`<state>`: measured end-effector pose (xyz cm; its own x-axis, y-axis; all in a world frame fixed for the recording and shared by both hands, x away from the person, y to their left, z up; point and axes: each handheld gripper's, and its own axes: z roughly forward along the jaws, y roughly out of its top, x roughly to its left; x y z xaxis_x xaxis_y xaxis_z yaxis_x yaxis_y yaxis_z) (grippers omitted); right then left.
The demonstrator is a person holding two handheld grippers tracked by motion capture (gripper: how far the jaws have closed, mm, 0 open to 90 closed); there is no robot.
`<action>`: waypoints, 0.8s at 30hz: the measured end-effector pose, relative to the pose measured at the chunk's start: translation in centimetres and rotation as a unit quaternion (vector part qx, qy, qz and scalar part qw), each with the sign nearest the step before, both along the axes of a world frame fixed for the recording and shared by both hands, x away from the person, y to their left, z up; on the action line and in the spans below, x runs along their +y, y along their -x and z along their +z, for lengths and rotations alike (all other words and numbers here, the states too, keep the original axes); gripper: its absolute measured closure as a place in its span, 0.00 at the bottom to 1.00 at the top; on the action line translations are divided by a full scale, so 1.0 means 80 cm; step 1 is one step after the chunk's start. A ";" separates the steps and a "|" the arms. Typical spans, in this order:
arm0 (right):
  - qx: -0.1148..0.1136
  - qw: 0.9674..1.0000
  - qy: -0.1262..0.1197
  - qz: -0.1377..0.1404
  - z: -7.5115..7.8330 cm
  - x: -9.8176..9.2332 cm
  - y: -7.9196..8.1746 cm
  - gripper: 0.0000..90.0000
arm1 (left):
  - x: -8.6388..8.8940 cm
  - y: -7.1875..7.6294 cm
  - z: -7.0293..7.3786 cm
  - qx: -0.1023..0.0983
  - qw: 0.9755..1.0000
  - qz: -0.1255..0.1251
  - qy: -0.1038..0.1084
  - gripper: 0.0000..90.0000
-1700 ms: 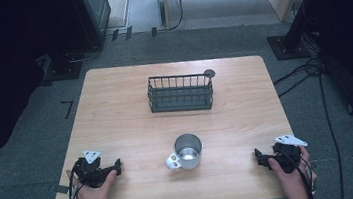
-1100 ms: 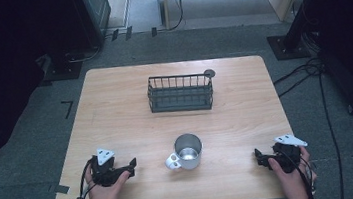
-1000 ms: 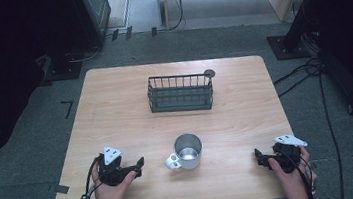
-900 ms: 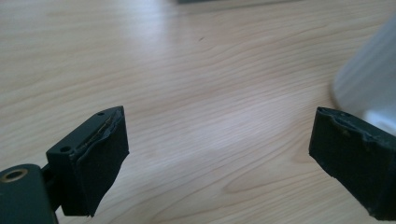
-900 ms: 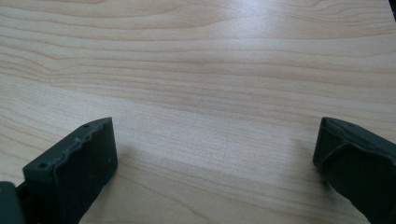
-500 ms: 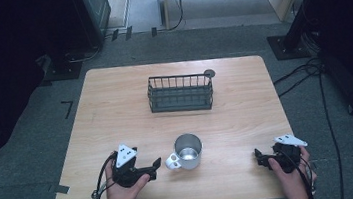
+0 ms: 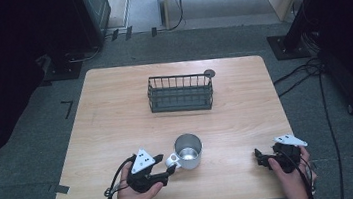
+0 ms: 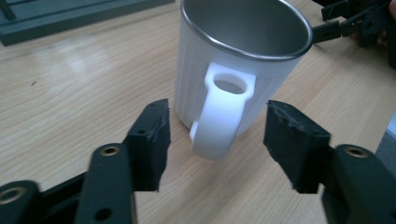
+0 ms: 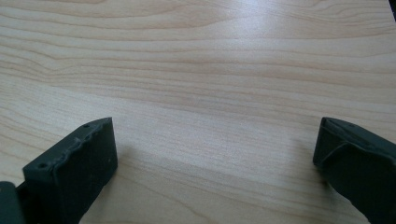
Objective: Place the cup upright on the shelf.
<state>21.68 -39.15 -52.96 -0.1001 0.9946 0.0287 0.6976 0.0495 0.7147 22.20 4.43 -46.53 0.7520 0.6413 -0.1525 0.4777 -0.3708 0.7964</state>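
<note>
We see the mug (image 7: 189, 151) upright near the table's (image 7: 115, 111) front edge, handle (image 8: 219, 112) toward the left gripper (image 7: 164, 167). Its jaws stand wide on either side of the handle, not touching it. The basket (image 7: 180, 93) sits well apart behind. The right gripper (image 7: 259, 156) rests near the front right corner, jaws wide over bare wood.
</note>
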 end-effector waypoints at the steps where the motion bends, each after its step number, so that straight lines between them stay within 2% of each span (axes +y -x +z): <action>1: 0.000 1.000 0.000 0.000 0.000 0.000 0.000 0.00 | -0.002 -0.002 -0.002 -0.001 1.000 0.000 -0.007 0.56; 3: 0.000 1.000 0.000 0.000 0.000 0.000 0.000 0.00 | -0.003 -0.004 -0.002 0.001 1.000 -0.002 -0.007 0.59; 6: 0.000 1.000 0.000 0.000 0.000 0.000 0.000 0.00 | 0.000 -0.009 -0.004 0.008 1.000 -0.006 -0.004 0.71; 7: 0.000 1.000 0.000 0.000 0.000 0.000 0.000 0.00 | 0.000 -0.009 -0.004 0.008 1.000 -0.006 -0.004 0.72; 10: 0.000 1.000 0.000 0.000 0.000 0.000 0.000 0.00 | 0.002 -0.013 -0.005 0.007 1.000 -0.010 -0.003 0.72; 11: 0.000 1.000 0.000 0.000 0.000 0.000 0.000 0.00 | 0.003 -0.015 -0.005 0.002 1.000 -0.002 -0.006 0.72; 14: 0.000 1.000 0.000 0.000 0.000 0.000 0.000 0.00 | 0.001 -0.016 -0.006 0.004 1.000 0.005 -0.006 0.71; 15: 0.000 1.000 0.000 0.000 0.000 0.000 0.000 0.00 | -0.002 -0.017 -0.008 0.007 1.000 0.006 -0.008 0.68; 16: 0.000 1.000 0.000 0.000 0.000 0.000 0.000 0.00 | -0.008 -0.019 -0.011 0.007 1.000 0.004 -0.020 0.67; 19: 0.000 1.000 0.000 0.000 0.000 0.000 0.000 0.00 | -0.011 -0.021 -0.012 0.006 1.000 0.005 -0.023 0.70; 22: 0.000 1.000 0.000 0.000 0.000 0.000 0.000 0.00 | -0.011 -0.027 -0.012 0.000 1.000 -0.005 -0.023 0.74; 23: 0.000 1.000 0.000 0.000 0.000 0.000 0.000 0.00 | -0.011 -0.028 -0.011 -0.020 0.999 -0.012 -0.032 0.76; 24: 0.000 1.000 0.000 0.000 0.000 0.000 0.000 0.00 | -0.011 -0.028 -0.011 -0.020 0.999 -0.012 -0.032 0.78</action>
